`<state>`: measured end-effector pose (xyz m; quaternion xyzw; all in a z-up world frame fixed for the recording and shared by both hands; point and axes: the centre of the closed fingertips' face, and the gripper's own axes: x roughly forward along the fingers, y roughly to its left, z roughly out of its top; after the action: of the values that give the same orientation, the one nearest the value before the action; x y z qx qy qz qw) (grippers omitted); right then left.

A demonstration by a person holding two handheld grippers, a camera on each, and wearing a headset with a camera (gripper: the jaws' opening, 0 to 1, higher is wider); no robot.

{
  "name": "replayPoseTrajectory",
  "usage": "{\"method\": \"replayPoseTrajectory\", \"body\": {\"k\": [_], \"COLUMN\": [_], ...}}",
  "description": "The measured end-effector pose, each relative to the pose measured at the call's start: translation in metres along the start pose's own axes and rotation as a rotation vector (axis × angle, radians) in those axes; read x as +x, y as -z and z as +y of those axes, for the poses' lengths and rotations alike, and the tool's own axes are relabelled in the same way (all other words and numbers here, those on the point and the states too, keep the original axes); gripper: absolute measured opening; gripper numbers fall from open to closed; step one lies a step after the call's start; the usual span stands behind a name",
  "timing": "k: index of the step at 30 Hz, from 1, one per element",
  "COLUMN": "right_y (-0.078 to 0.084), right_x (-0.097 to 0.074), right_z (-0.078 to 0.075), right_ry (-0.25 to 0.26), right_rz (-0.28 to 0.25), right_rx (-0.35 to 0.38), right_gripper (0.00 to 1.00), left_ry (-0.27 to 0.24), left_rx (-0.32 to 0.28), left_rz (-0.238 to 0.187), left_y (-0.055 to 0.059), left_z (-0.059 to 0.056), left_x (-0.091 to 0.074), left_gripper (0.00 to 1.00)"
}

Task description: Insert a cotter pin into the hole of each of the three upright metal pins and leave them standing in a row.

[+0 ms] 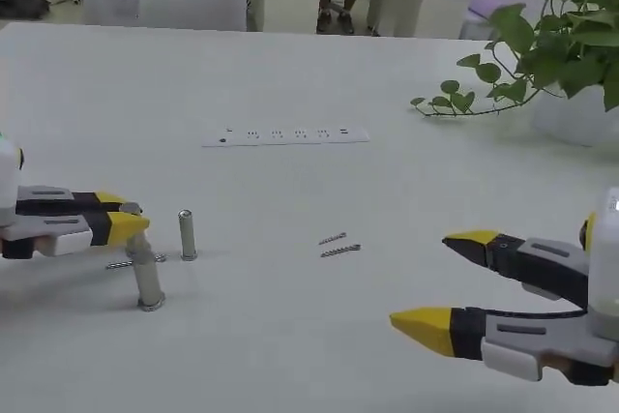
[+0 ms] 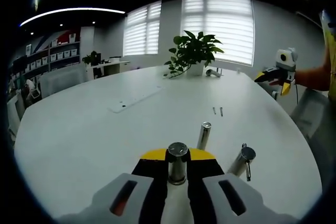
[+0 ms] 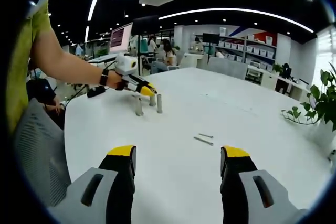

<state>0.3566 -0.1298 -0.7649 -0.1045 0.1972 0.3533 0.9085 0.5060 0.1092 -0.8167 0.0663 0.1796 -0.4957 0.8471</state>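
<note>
Left gripper [image 1: 133, 223], left edge of head view, pinching one upright metal pin [image 2: 177, 162]. Front pin [image 1: 147, 282] carries a cotter pin [image 1: 121, 264]; third pin [image 1: 187, 234] bare. Two loose cotter pins [image 1: 338, 245] centre frame. Right gripper [image 1: 421, 278] lower right, spread.

Nothing legible anywhere: no readable word, brand, number or sign; small dark marks beside the sockets of the white power strip [image 1: 285, 134] too fine to make out; bright screen of the monitor [image 3: 121, 36] in the right gripper view a blur of colour, no letters to be told; boxes on the far shelves [image 3: 260, 53] too small and soft for any label to be read.
</note>
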Motion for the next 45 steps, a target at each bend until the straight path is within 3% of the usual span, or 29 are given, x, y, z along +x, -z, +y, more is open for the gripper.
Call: {"method": "replayPoseTrajectory", "body": {"k": [14,25,34,45], "right_y": [0.001,-0.002,-0.004,-0.009], "right_x": [0.004,0.009,0.011,0.008], "right_z": [0.004,0.011,0.016,0.026], "right_ry": [-0.014,-0.035,-0.050,-0.075], "right_rz": [0.003,-0.004,-0.013,-0.033], "right_rx": [-0.001,-0.009,-0.014,-0.023], "right_gripper": [0.67,0.67,0.67,0.66], "left_ry": [-0.029,-0.041,-0.050,-0.046], "left_rx": [0.008,0.001,-0.010,-0.011], "left_rz": [0.010,0.021,0.027,0.032], "left_y": [0.000,0.005,0.011,0.015], "left_z": [0.008,0.002,-0.018,-0.060], "left_x": [-0.018,-0.043,-0.069,-0.096], "left_gripper": [0.09,0.09,0.10,0.10]}}
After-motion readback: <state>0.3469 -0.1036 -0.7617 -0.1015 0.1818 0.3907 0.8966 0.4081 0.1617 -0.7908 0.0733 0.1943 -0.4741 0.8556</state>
